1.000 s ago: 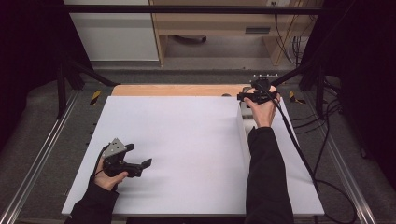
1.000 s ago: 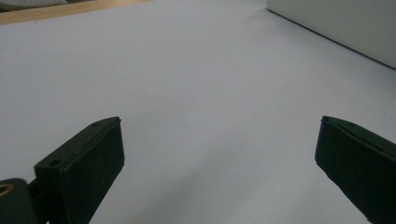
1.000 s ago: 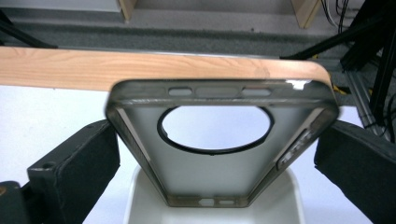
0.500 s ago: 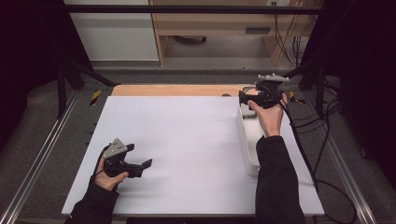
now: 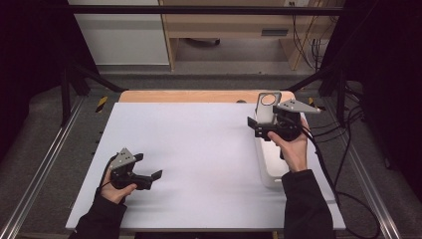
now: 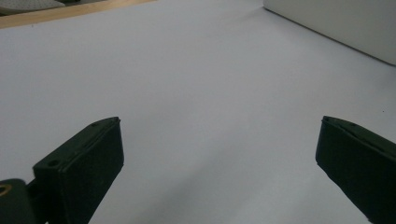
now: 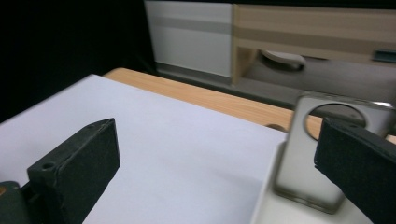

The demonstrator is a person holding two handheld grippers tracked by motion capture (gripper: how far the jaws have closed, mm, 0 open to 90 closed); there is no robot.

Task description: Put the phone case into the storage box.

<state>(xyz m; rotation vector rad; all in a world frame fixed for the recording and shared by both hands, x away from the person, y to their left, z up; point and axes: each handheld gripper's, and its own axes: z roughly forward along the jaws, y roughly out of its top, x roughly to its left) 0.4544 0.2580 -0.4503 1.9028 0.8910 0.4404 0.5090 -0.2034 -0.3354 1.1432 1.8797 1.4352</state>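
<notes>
In the high view, the right gripper (image 5: 263,127) hangs above the far end of a long white tray (image 5: 268,167) at the right side of the white table (image 5: 199,149). A grey metal plate with a round hole (image 5: 267,107) stands upright at that end of the tray, just beside the jaws. The left gripper (image 5: 149,177) rests low over the near left of the table, well apart from the tray.

In the left gripper view, its jaws stand wide apart over bare table, with the tray's white wall (image 6: 336,25) far off.

In the right gripper view, the jaws are spread, nothing between them; the plate (image 7: 322,154) rises behind the right jaw.

The step looks like an approach to grasp the plate. Next, the right gripper needs to straddle the plate's edge and close.
</notes>
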